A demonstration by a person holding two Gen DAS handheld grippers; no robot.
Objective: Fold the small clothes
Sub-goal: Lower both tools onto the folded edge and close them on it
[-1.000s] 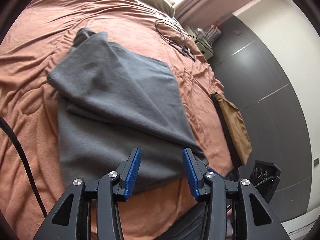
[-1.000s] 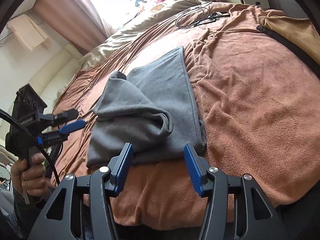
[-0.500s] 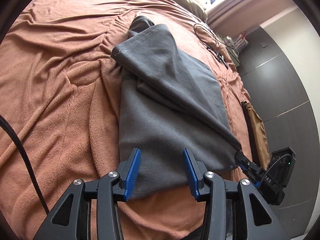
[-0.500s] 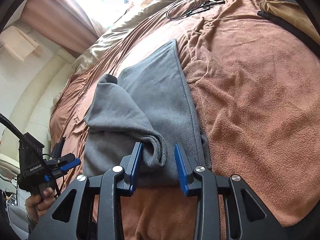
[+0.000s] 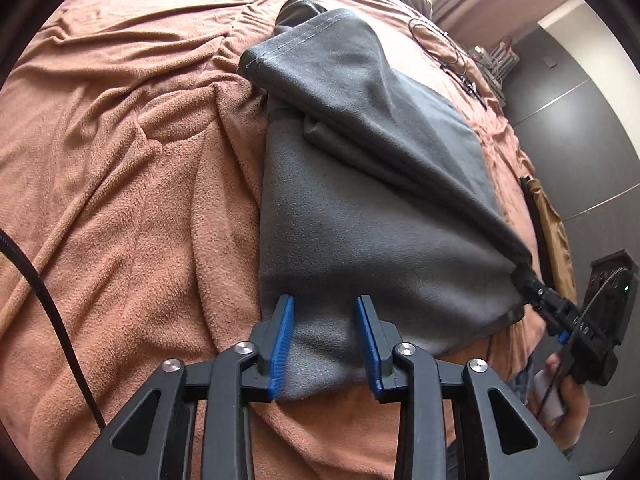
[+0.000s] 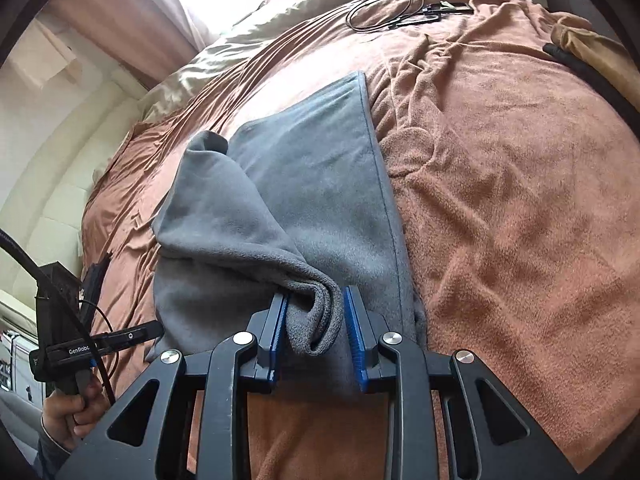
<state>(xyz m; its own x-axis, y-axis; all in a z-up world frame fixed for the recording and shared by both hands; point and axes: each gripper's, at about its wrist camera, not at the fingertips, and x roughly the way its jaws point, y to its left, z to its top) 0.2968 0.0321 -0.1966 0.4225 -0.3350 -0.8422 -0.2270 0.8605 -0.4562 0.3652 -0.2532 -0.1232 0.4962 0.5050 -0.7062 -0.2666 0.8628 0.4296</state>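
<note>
A grey fleece garment lies partly folded on the brown blanket, with one layer drawn across the rest. My left gripper straddles its near hem. The jaws are closing and flat cloth lies between the blue pads, which do not pinch it. My right gripper is shut on a rolled fold of the grey garment. The left wrist view shows the right gripper at the right with that corner stretched taut to its tips.
Black cables lie far back on the bed near olive bedding. A tan garment with a dark strip sits at the bed's right edge. Dark wardrobe panels stand beyond. A person's hand holds the left gripper.
The left gripper dropped to the garment's near hem and its jaws narrowed. The right gripper closed on the rolled fold and drew that corner taut.
</note>
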